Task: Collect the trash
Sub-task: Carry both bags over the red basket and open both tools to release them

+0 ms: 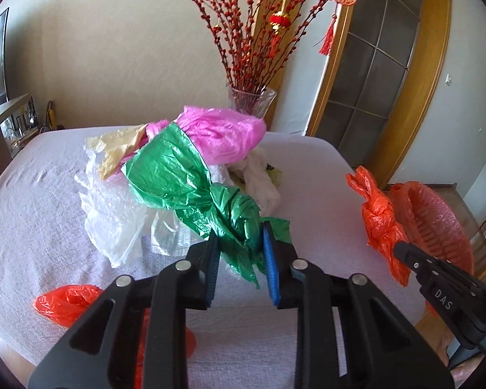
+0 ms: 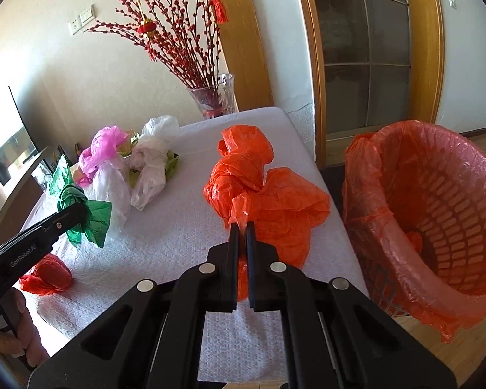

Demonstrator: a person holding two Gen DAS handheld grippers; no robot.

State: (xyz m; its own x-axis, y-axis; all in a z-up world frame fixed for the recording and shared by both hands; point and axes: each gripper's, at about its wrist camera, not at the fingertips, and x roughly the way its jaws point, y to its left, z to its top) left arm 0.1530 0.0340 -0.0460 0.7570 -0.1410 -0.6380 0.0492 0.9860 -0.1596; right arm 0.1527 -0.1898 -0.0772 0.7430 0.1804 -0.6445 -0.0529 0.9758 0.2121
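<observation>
My right gripper, clamped on the crumpled orange plastic bag, has the red-lined mesh basket just right; my left gripper pinches the green plastic bag.

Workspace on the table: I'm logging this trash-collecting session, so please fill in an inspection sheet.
Surface: table under a white cloth.
Job's things: green bag, big orange bag, small orange bag, pink bag, clear bags, lined basket beside the table.
Clutter: vase of red branches.
Grippers: left gripper pinching the green bag; right gripper clamped on the big orange bag.
Cables: nothing seen.
Surroundings: glazed door, wall switch.
</observation>
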